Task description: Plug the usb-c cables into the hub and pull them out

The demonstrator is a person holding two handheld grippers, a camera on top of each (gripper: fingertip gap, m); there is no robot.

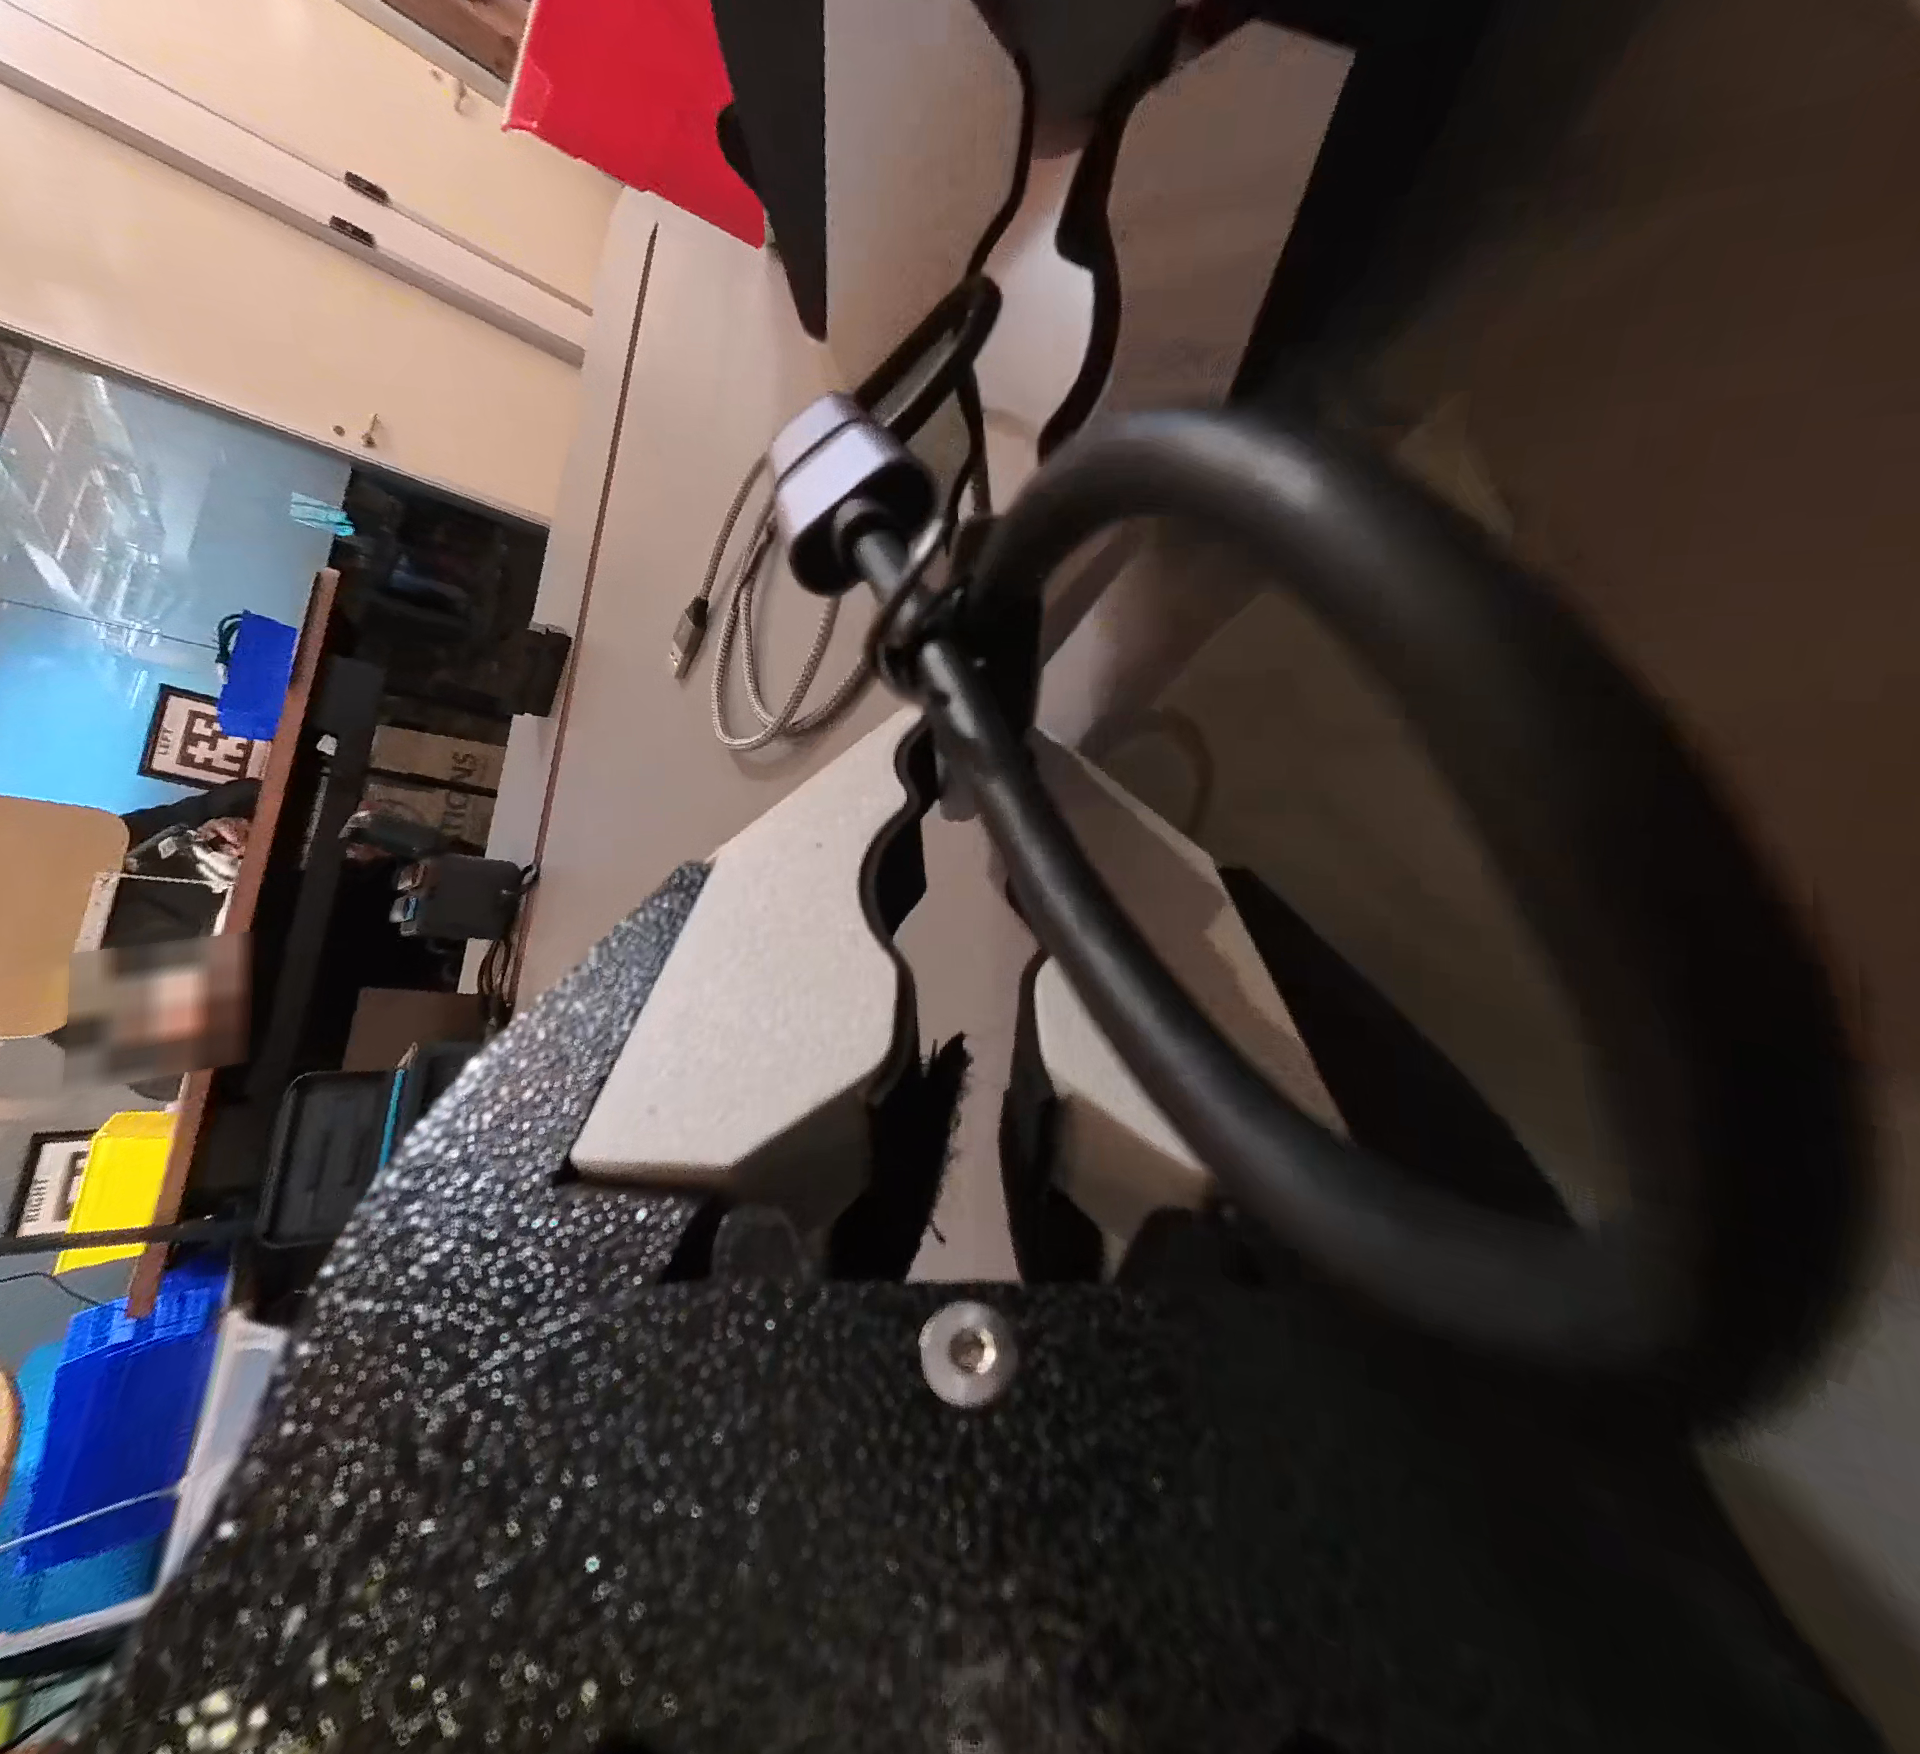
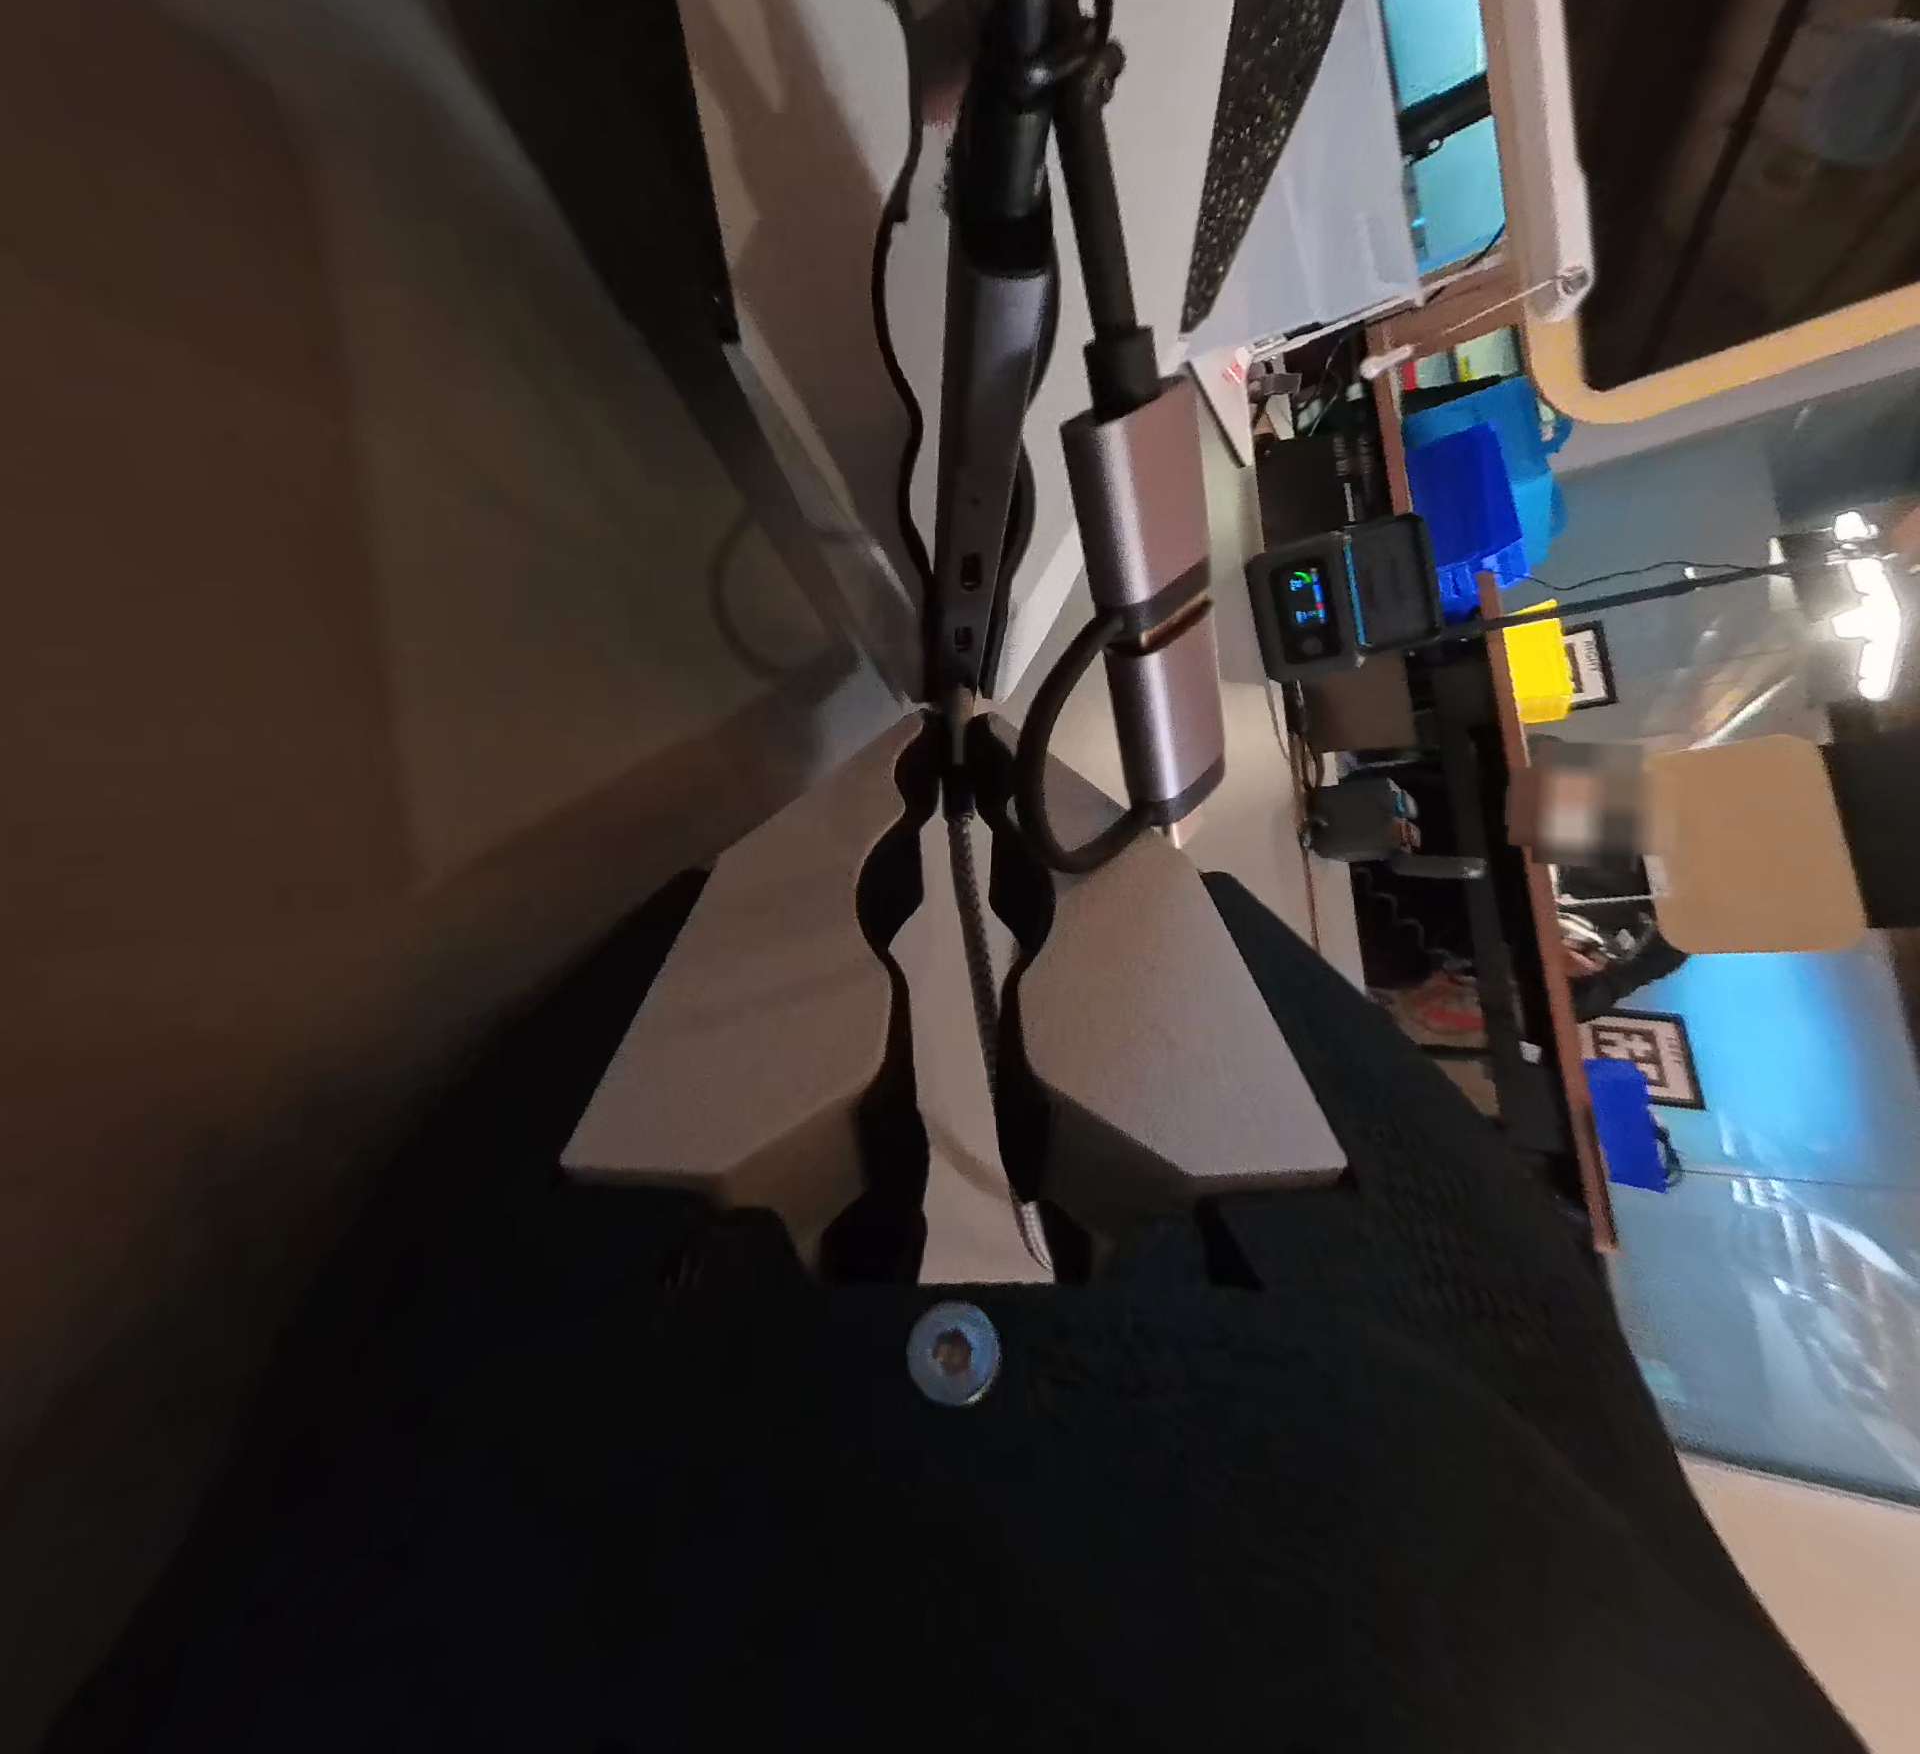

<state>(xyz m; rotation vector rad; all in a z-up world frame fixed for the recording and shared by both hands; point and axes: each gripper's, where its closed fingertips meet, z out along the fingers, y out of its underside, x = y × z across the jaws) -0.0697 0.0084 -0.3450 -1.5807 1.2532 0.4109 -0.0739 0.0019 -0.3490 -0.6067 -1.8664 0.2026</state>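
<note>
The braided cable [image 2: 971, 935] runs between the nearly closed jaws of the right gripper [image 2: 956, 769], its plug at the hub [image 2: 987, 478] which the left gripper [image 1: 940, 759] seems to hold, so pulling out remains.

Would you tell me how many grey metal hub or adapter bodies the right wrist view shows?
2: the slim hub straight ahead of the fingers gripping the braided cable, and a silver adapter beside it, to its right.

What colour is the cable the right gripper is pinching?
The braided cable is grey with a woven pattern, clearest in the right wrist view, between the right gripper fingers.
</note>
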